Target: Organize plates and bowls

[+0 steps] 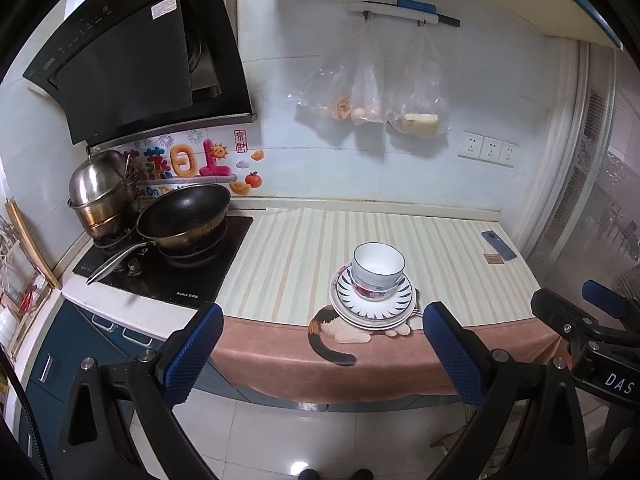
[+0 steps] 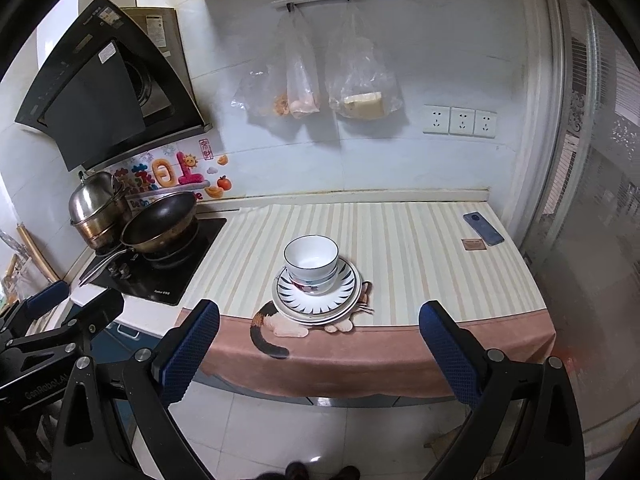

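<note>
A white bowl [image 1: 378,264] [image 2: 312,258] sits nested in a flowered bowl, on top of a stack of plates [image 1: 394,312] [image 2: 340,300] whose top plate has dark leaf marks. The stack stands near the front edge of the striped counter cloth [image 1: 296,256] [image 2: 400,256]. My left gripper [image 1: 322,354] hangs open in front of the counter, back from the stack, nothing between its blue pads. My right gripper [image 2: 318,354] is open too, also short of the counter edge and empty. In the left wrist view the right gripper shows at the right edge [image 1: 592,320]; the right wrist view shows the left gripper at the left edge [image 2: 60,320].
A black stove [image 1: 168,268] [image 2: 160,272] at the left carries a frying pan [image 1: 184,216] [image 2: 160,220] and a steel pot [image 1: 104,192] [image 2: 96,208]. A phone [image 1: 499,245] [image 2: 483,229] and a small card [image 2: 474,245] lie at the counter's far right. Plastic bags [image 1: 368,92] [image 2: 304,80] hang on the wall.
</note>
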`<state>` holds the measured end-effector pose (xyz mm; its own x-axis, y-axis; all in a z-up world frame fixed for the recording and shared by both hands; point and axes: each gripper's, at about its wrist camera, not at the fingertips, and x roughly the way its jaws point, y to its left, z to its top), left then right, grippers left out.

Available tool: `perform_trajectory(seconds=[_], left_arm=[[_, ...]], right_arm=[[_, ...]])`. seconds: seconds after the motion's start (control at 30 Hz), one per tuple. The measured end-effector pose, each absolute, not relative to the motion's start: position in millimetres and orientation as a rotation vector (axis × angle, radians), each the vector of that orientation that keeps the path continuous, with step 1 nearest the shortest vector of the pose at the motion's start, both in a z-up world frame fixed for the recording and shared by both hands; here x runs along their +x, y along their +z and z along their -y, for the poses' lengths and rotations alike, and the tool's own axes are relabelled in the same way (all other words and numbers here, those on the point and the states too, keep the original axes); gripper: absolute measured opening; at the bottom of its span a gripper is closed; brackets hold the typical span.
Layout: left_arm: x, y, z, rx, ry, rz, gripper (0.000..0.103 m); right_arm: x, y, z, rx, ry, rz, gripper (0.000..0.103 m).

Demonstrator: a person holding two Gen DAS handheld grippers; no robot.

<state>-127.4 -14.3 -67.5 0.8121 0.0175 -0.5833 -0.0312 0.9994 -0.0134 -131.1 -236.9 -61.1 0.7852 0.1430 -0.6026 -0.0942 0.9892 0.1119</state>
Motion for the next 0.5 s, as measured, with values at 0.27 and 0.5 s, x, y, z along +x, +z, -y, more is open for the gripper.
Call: perform_trajectory(seconds=[0.27,0.5], left_arm=[[-128.6,-58.3,7.2,-0.013,0.014,-0.599,0.102],[-130.4,-55.4,-2.1,-0.013,0.009,-0.590,0.102]], right_arm=[[-135.0,-54.8,232.2,0.088,0.089,-0.641,0.102],[-139.2,-51.7,225.8,0.098,0.075,-0.629,0.102]])
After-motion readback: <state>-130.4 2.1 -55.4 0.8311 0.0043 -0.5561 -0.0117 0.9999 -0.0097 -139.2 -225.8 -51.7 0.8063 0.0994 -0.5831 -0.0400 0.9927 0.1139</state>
